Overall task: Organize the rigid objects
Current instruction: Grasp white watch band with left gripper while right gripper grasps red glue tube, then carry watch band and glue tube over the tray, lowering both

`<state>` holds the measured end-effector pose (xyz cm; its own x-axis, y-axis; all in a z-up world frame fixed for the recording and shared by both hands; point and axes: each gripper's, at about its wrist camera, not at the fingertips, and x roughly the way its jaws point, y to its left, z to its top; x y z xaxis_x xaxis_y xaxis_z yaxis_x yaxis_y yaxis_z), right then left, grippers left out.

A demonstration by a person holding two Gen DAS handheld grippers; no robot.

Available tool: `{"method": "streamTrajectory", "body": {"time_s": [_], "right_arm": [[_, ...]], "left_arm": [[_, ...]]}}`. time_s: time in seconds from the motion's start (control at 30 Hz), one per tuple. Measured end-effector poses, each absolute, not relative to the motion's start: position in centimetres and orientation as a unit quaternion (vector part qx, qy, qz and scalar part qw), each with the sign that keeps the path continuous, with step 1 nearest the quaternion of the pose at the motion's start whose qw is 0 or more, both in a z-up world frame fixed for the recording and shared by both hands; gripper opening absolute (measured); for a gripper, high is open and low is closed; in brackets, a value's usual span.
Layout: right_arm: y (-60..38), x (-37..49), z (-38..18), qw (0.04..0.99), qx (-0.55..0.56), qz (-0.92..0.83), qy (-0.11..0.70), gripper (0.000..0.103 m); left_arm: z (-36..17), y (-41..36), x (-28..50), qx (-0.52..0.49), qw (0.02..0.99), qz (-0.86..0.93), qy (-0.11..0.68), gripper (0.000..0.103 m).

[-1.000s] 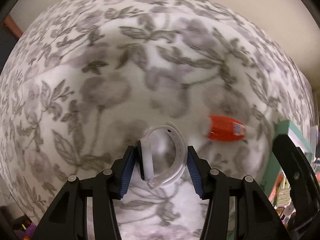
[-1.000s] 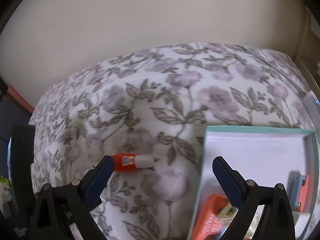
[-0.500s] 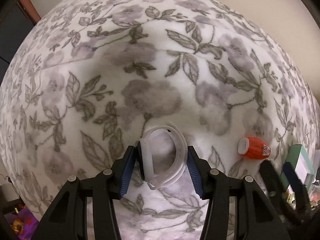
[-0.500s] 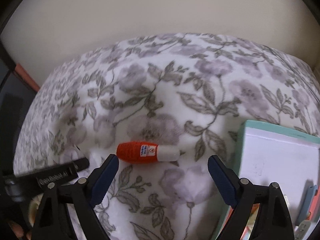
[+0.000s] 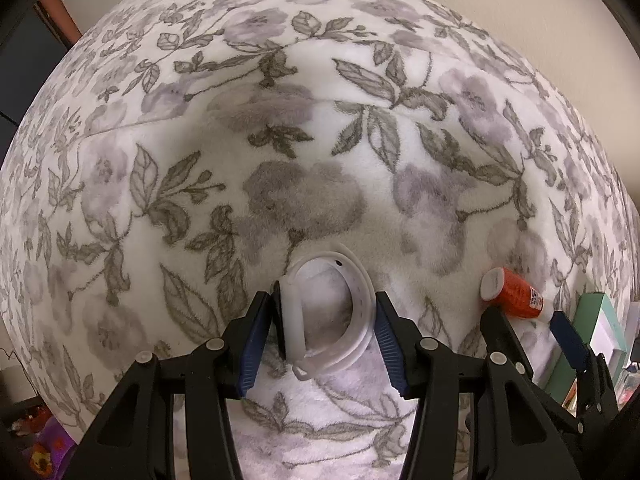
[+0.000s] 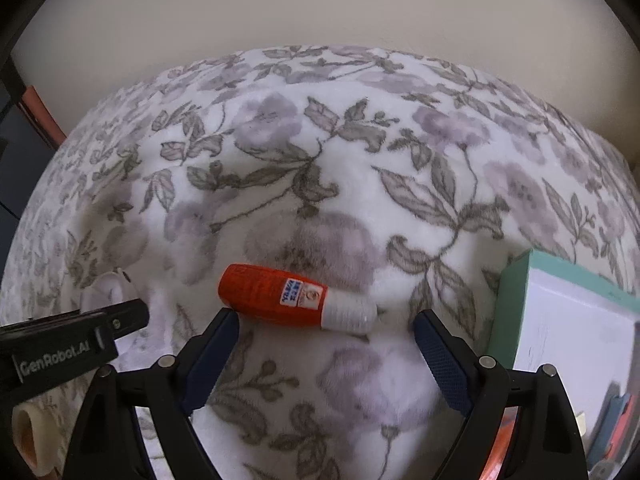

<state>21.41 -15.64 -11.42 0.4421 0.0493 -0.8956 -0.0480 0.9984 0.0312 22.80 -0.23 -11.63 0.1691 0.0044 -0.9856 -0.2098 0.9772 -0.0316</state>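
A white wristband (image 5: 360,280) with a dark module is clamped between the blue pads of my left gripper (image 5: 322,304), which points straight down over the floral blanket (image 5: 304,152). An orange glue stick (image 6: 280,298) with a white cap lies on its side on the blanket. My right gripper (image 6: 326,320) hovers just short of it, its jaws wide apart on either side and not touching it. In the left wrist view the glue stick (image 5: 514,290) sits at the right, with the right gripper (image 5: 526,318) beside it.
A teal-rimmed white box (image 6: 508,300) holding several small items stands right of the glue stick; its edge (image 5: 596,308) also shows in the left wrist view. A roll of tape (image 6: 28,428) lies at the lower left. A pale wall rises behind the blanket.
My right gripper has come down and leftward from the box until the glue stick lies just ahead of its jaws. My left gripper carried the wristband leftward, then held still.
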Motion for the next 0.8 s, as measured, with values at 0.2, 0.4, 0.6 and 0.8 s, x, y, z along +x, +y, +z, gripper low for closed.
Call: {"method": "streamTrajectory", "body": {"time_s": [0.2,0.4,0.6,0.8], "right_arm": [[-15.1,22.8,-11.7,0.846,-0.024,0.026,0.532,0.09],[-15.3,24.7,-11.2,0.843,-0.017,0.034,0.537,0.073],[-15.3,25.2,-10.8,0.841,-0.025,0.031,0.54,0.04],[-15.9,23.1,-10.6,0.836,-0.008,0.034,0.548,0.023]], "left_arm": [[-11.8,0.9,23.4,-0.094,0.757,0.063,0.644,0.053],[-11.5,1.5,23.6,-0.096,0.757,0.059,0.644,0.053],[-11.5,2.1,24.1,-0.1,0.759,0.057,0.641,0.053],[-11.3,1.3,24.0,-0.069,0.767,0.06,0.635,0.052]]}}
